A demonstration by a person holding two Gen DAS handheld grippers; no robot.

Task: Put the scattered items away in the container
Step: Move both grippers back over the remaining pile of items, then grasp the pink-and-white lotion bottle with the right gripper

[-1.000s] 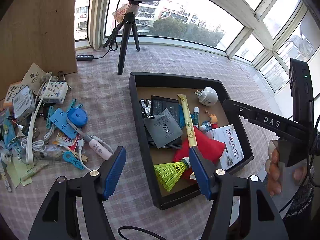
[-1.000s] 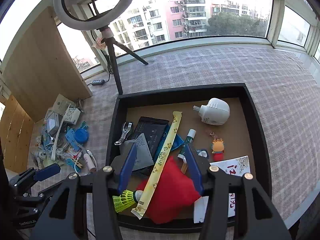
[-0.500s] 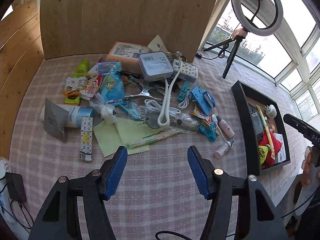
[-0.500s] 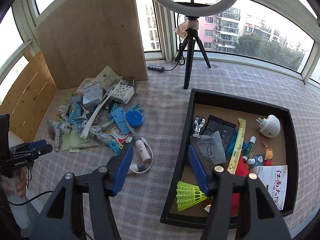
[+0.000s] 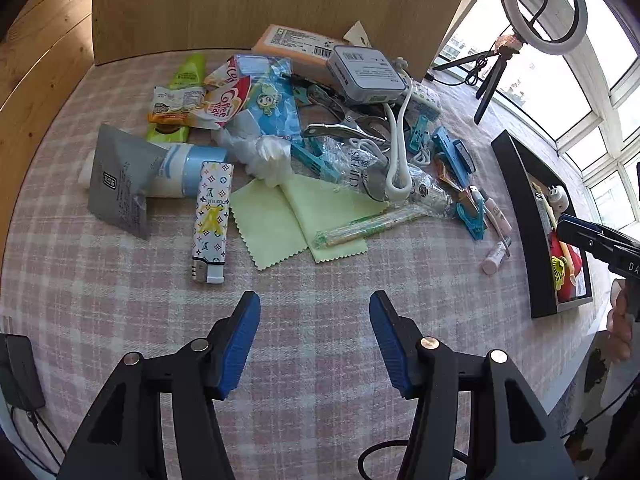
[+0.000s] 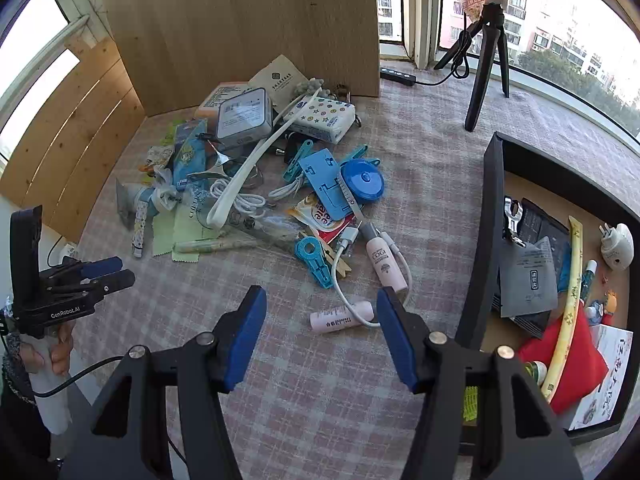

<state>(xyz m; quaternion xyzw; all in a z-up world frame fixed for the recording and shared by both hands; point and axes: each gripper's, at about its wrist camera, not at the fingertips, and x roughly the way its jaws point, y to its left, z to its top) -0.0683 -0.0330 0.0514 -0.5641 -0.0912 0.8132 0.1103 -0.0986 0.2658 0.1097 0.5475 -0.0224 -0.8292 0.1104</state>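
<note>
A pile of scattered items lies on the checked cloth: a patterned lighter (image 5: 211,220), green cloths (image 5: 280,216), a grey pouch (image 5: 120,184), a white cable (image 5: 396,152), blue clips and pink tubes (image 6: 342,317). The black container (image 6: 476,264) stands at the right and holds several items, among them a red pouch (image 6: 572,360). My left gripper (image 5: 314,320) is open and empty, just short of the pile's near edge. My right gripper (image 6: 320,312) is open and empty, its tips either side of a pink tube and left of the container's wall.
A wooden board (image 6: 240,20) stands behind the pile. A ring light tripod (image 6: 486,48) and a power strip (image 6: 398,76) are at the back by the window. A black adapter (image 5: 20,372) lies at the table's left edge.
Both grippers swung left, away from the container and toward the pile, and came lower and closer to it. Both stayed open and empty.
</note>
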